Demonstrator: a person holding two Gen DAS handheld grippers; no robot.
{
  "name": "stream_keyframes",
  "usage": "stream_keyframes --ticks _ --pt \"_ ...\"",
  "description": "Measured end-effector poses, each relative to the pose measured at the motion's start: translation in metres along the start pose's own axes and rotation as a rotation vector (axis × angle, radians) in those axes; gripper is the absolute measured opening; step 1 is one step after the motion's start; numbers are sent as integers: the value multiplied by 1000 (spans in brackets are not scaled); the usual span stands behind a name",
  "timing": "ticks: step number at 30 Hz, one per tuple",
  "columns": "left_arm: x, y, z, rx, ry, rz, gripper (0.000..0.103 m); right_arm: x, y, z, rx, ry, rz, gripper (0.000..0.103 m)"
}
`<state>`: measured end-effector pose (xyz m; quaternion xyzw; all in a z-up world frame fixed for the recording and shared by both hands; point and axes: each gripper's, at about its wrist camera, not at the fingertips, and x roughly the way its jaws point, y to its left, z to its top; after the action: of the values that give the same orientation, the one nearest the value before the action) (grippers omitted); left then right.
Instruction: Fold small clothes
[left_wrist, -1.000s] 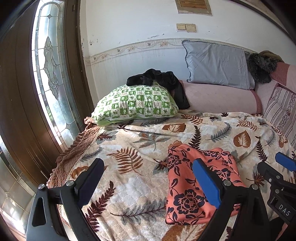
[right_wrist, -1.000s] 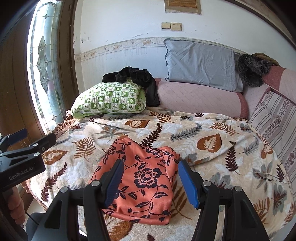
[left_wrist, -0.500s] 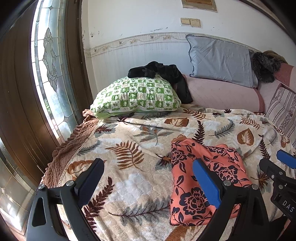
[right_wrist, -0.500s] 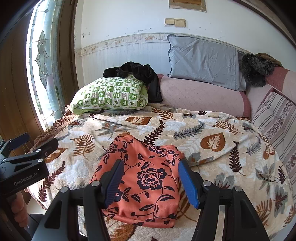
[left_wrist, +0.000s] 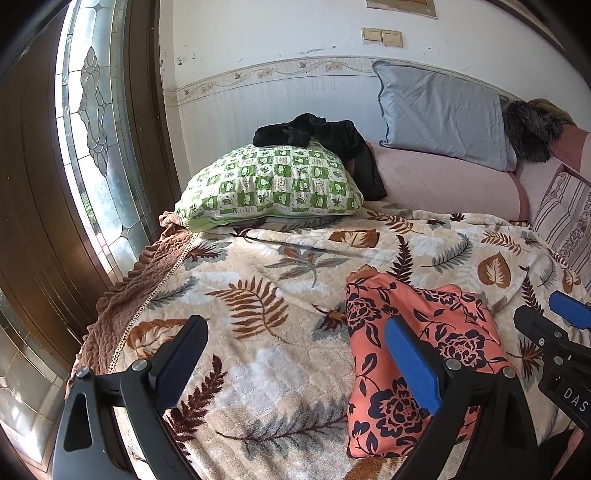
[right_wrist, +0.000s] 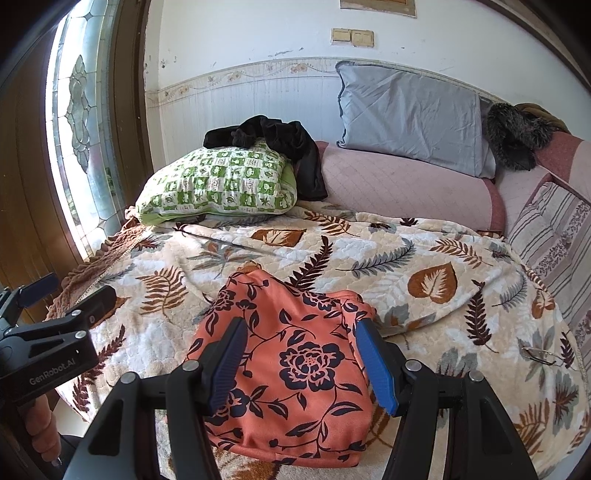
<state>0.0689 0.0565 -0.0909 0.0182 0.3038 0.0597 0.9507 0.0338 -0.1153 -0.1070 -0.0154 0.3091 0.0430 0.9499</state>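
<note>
Right wrist: parted tongs (right_wrist: 303, 362) above orange floral garment (right_wrist: 295, 384); nothing gripped.

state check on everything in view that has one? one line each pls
orange floral garment: lying on the bedspread, bunched, not gripped
left gripper: open, empty
right gripper: open, empty, over the garment
black garment: crumpled on the green pillow
grey pillow: propped against the wall

Black claw (right_wrist: 303, 363) w/ 2 blue pads (right_wrist: 376, 365)
</note>
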Motion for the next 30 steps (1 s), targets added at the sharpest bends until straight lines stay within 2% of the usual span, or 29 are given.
stream_keyframes --ticks 11,25,30 --pt "-14 1 5 0 -26 -2 97 -10 0 5 9 -21 -4 65" --pt "-70 -4 11 11 -102 28 97 -53 -15 5 55 -75 6 65" --pt "-87 -10 13 11 -122 12 97 -71 -23 5 62 -103 15 65"
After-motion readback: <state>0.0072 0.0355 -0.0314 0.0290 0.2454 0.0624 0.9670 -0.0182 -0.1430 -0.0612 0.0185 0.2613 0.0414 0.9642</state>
